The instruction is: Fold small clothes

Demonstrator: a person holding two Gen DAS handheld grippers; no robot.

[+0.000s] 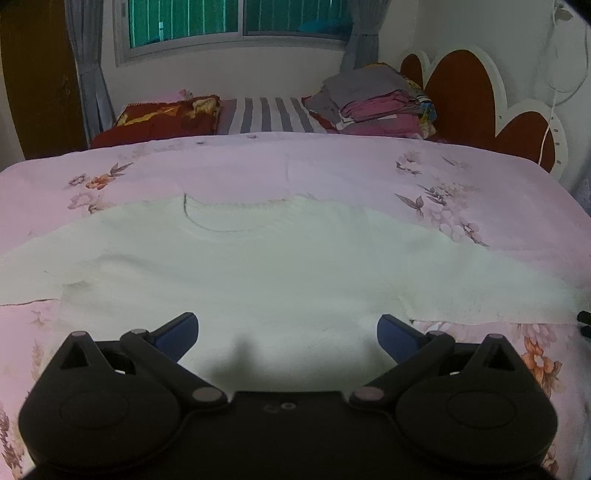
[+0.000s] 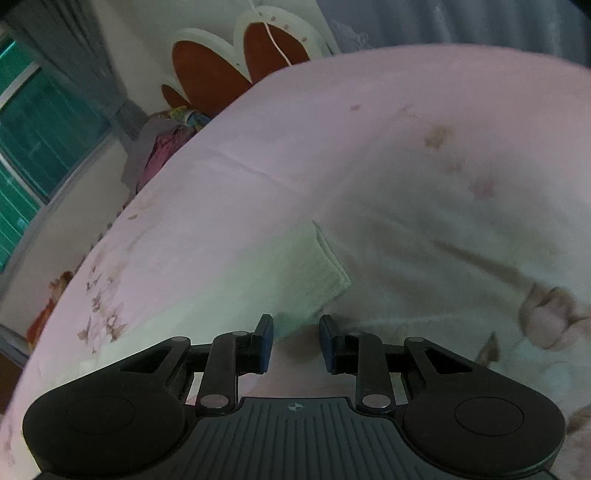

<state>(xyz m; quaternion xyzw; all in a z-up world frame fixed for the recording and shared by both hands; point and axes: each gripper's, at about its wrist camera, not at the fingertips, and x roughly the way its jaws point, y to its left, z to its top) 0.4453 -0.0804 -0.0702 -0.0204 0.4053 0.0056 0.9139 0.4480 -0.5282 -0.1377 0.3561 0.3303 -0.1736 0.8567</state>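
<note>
A white knitted top [image 1: 266, 266] lies spread flat on the pink floral bedsheet [image 1: 332, 166], neckline toward the far side and a sleeve stretched out to each side. My left gripper [image 1: 288, 332] hovers over the garment's lower body, jaws wide open with nothing between the blue pads. In the right wrist view the cuff end of one white sleeve [image 2: 325, 266] lies on the sheet just ahead of my right gripper [image 2: 295, 332]. Its blue pads stand a narrow gap apart, with only cloth lying below visible through the gap and nothing pinched.
A stack of folded clothes [image 1: 384, 99] sits at the far right of the bed beside a red and white headboard [image 1: 461, 85]. A red patterned pillow [image 1: 159, 118] and a striped cloth [image 1: 269, 114] lie along the far edge under the window [image 1: 236, 18].
</note>
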